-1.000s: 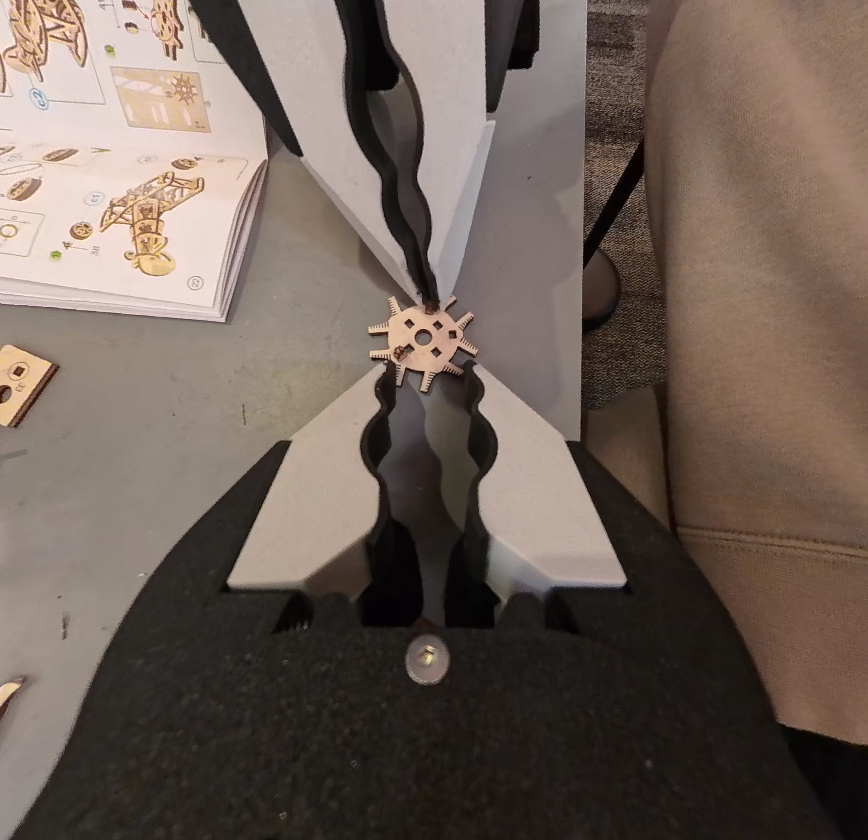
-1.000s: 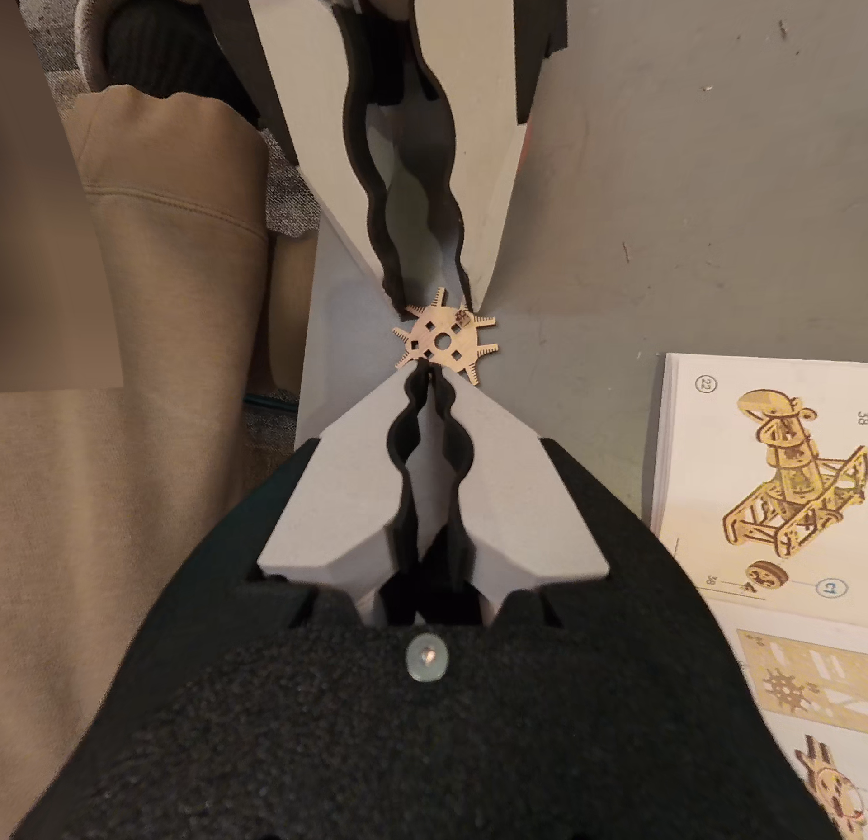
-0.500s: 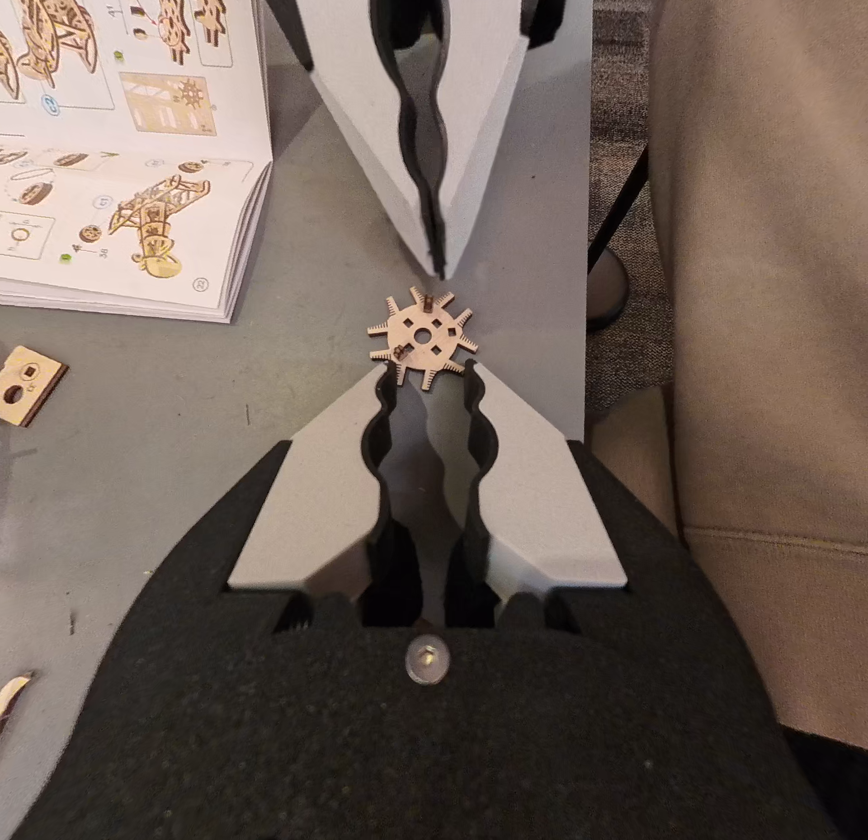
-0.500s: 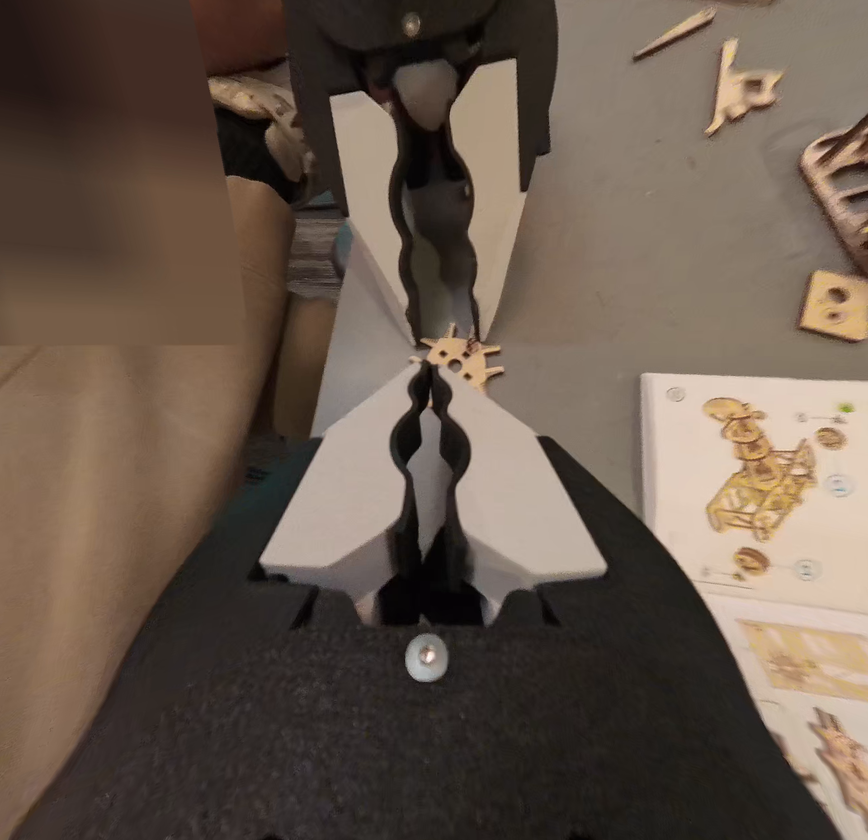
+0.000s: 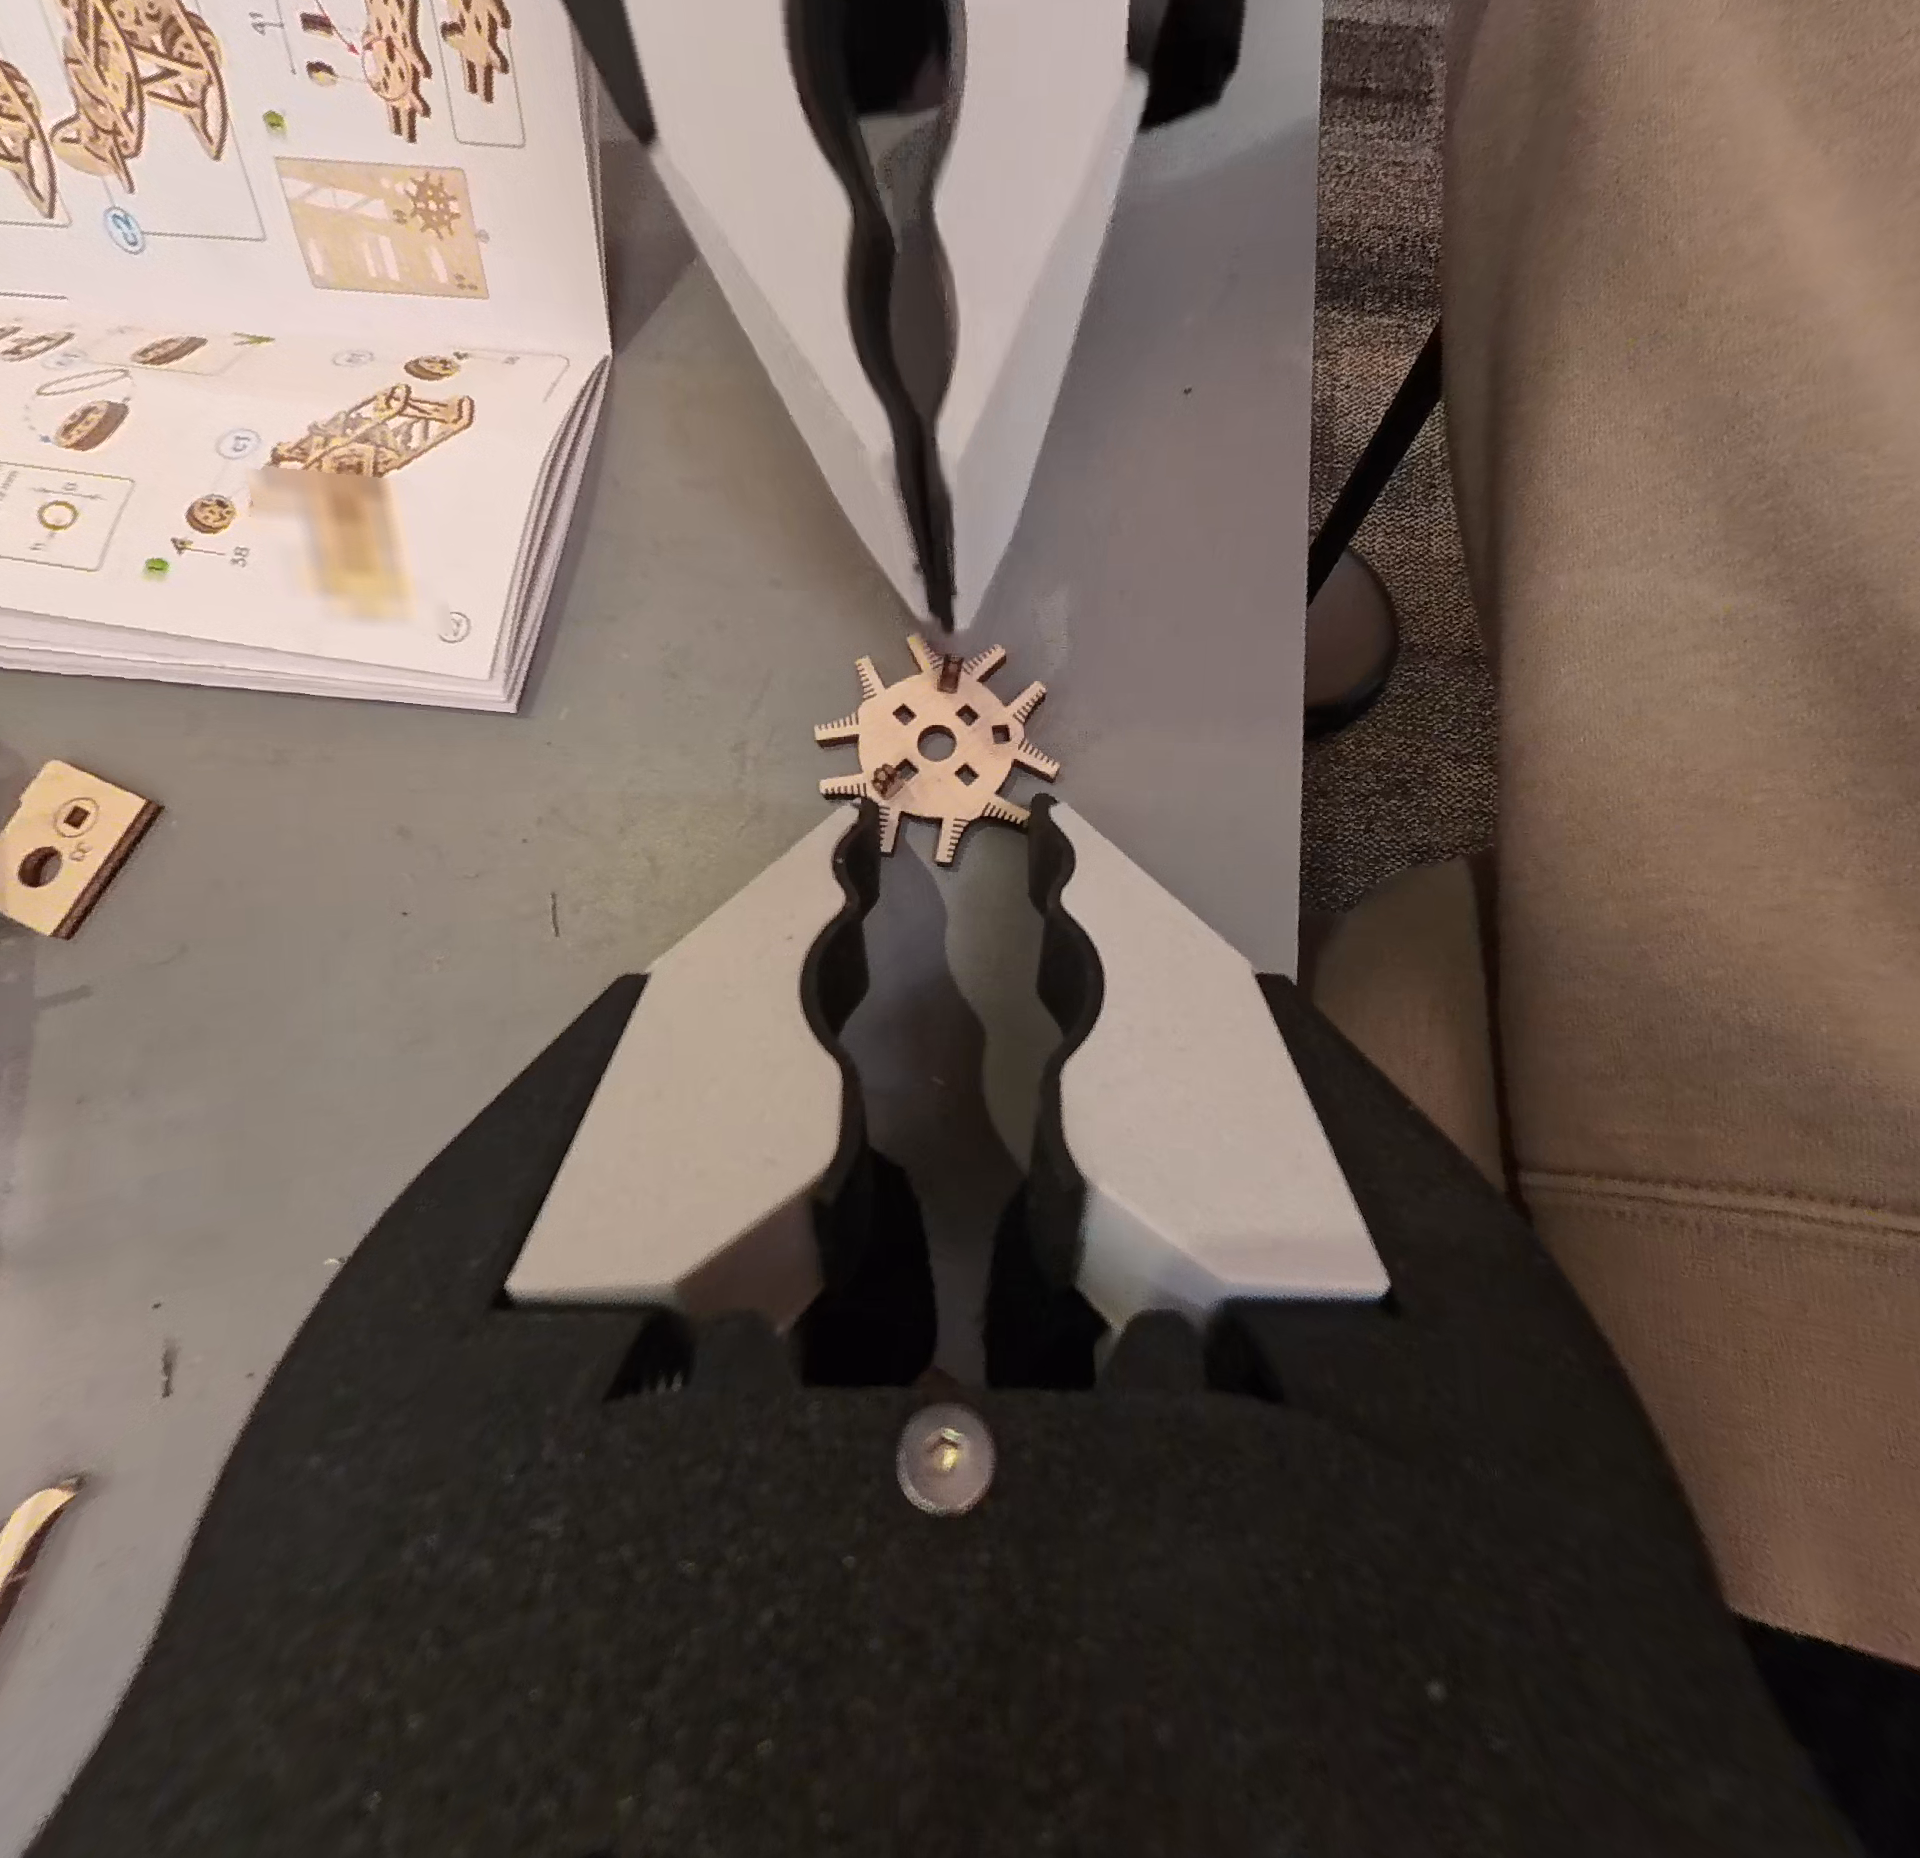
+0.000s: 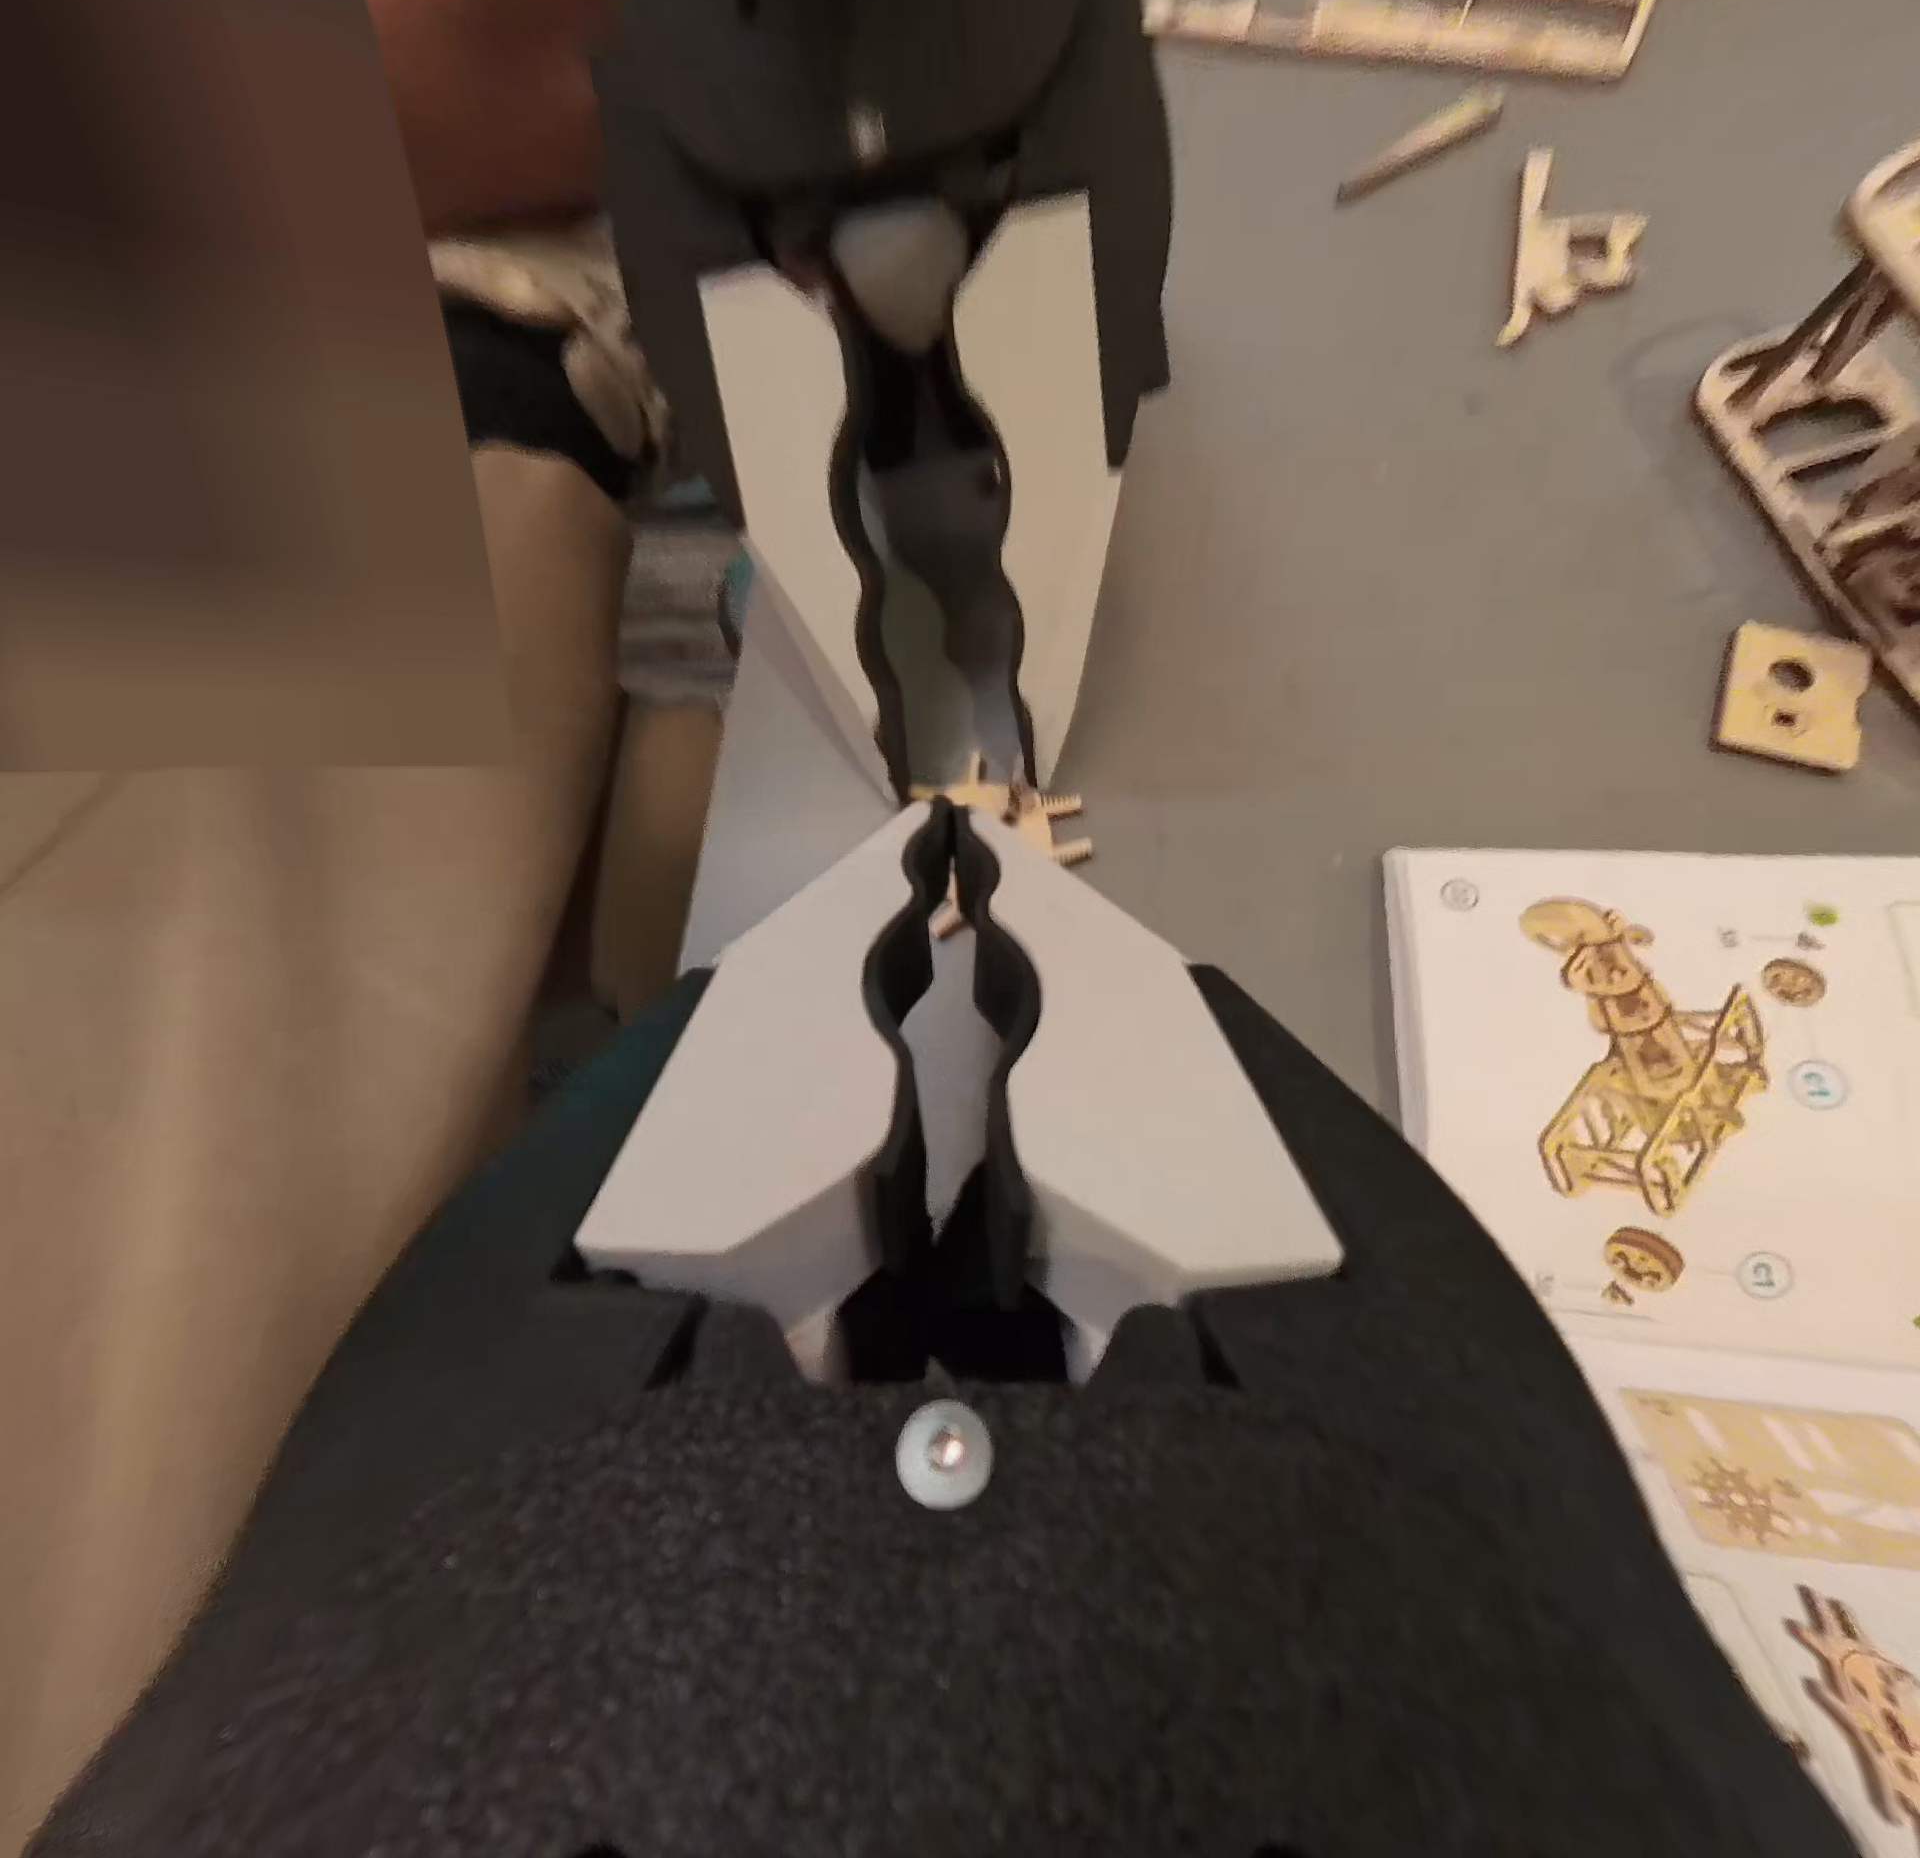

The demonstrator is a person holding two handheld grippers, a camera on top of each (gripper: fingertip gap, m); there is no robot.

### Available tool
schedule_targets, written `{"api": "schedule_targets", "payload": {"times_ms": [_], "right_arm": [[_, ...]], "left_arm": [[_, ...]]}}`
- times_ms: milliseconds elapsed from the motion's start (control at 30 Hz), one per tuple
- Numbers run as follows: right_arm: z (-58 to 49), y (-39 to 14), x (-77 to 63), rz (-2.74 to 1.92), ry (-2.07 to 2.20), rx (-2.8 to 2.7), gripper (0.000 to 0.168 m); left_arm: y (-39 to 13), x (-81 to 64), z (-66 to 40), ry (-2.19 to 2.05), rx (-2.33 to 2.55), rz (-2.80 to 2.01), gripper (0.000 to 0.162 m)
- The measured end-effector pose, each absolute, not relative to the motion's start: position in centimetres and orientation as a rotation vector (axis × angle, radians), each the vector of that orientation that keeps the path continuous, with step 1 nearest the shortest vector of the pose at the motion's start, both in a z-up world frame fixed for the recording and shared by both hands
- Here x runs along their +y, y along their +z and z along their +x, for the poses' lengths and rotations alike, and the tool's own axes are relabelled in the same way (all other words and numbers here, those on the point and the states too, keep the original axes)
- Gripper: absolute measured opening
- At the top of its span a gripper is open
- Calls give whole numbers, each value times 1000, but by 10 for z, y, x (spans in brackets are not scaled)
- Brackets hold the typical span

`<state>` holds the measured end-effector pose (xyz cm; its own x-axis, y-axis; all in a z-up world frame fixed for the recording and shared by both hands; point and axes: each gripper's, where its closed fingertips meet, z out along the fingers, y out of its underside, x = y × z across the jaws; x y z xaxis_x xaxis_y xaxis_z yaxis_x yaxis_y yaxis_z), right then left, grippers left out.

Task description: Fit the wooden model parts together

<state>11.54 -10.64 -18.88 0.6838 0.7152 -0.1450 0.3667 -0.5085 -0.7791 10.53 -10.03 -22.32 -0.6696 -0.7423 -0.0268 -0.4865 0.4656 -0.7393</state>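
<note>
My left gripper (image 5: 951,821) is shut on a small wooden gear wheel (image 5: 935,743) with spokes, square holes and a round centre hole. It holds the wheel by its lower spokes, in the air above the grey table's (image 5: 416,977) edge. Two tiny pegs (image 5: 951,670) stand in the wheel's holes. My right gripper (image 6: 945,816) is shut with nothing visibly in it. It comes in from the far side in the left wrist view (image 5: 940,613), tips just above the upper peg. In the right wrist view the wheel (image 6: 1039,816) is seen edge-on between the left gripper's fingertips (image 6: 894,769).
An open instruction booklet (image 5: 260,354) lies on the table, also in the right wrist view (image 6: 1662,1133). A small square wooden plate with holes (image 6: 1787,712) lies near a part-built wooden frame (image 6: 1829,458) and loose pieces (image 6: 1558,250). A person in a beige top (image 5: 1662,769) sits at the table's edge. The tips of both grippers are at nearly the same place.
The right gripper drew back from the wheel, then came close again, its tips now just above the upper peg. The left gripper has kept hold of the wheel.
</note>
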Motion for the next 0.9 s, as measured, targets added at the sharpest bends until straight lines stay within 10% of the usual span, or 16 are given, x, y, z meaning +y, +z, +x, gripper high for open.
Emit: {"api": "schedule_targets", "payload": {"times_ms": [900], "right_arm": [[114, -208, -110, -2206, 557, -896, 0]], "left_arm": [[-223, -100, 106, -1036, 2373, -1046, 27]]}}
